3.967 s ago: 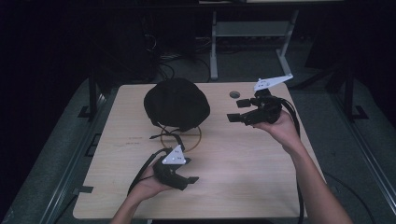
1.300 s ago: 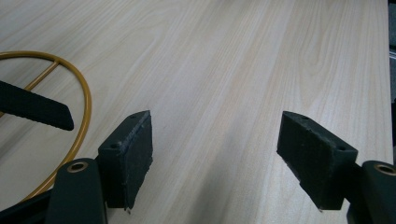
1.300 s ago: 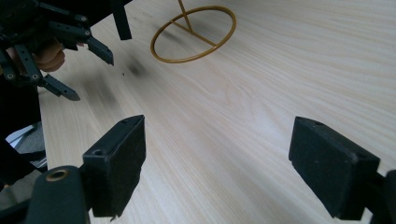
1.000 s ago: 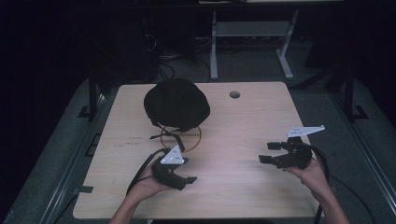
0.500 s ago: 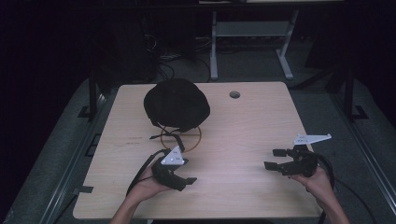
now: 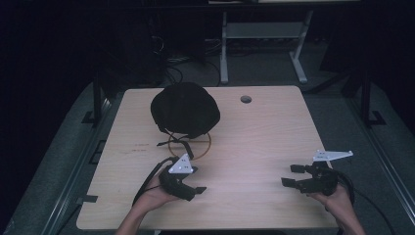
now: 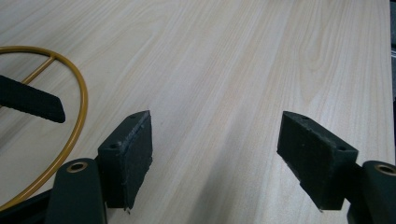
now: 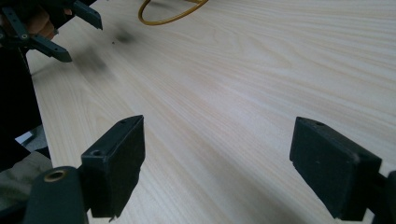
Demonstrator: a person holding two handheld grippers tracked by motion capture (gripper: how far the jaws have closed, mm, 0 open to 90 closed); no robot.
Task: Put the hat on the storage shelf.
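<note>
A: Setting: dark room, light wood desk (image 6: 254,147) with a round cable hole (image 6: 245,99) at the far edge. Metal frame legs on the floor behind it.

B: Left gripper (image 6: 195,183)?

A: Held in the person's left hand (image 6: 156,193) at the near edge of the desk, low over the wood. In the left gripper view its jaws stand wide apart with bare desk between them. Nothing held.

B: Right gripper (image 6: 288,175)?

A: Near the right near corner, in the person's right hand (image 6: 337,200), grey three-cornered plate on top. Jaws point toward the left gripper. In the right gripper view the jaws are spread wide, bare wood between. Nothing held. The left gripper shows at the top left of that view, well apart.

B: Objects?

A: Black cap (image 6: 185,108), dome up, on the desk just beyond the left gripper and well away from the right one. A thin yellow wire ring (image 6: 208,147) lies flat on the desk under the cap's near edge, between the cap and the left gripper. A black strap (image 6: 171,142) from the cap crosses the ring.

B: Ring in the gripper views?

A: Left gripper view: ring (image 7: 79,112) just beside the left jaw, not touching; strap end (image 7: 30,100) over it. Right gripper view: ring (image 8: 173,16) far ahead at the top edge.
</note>
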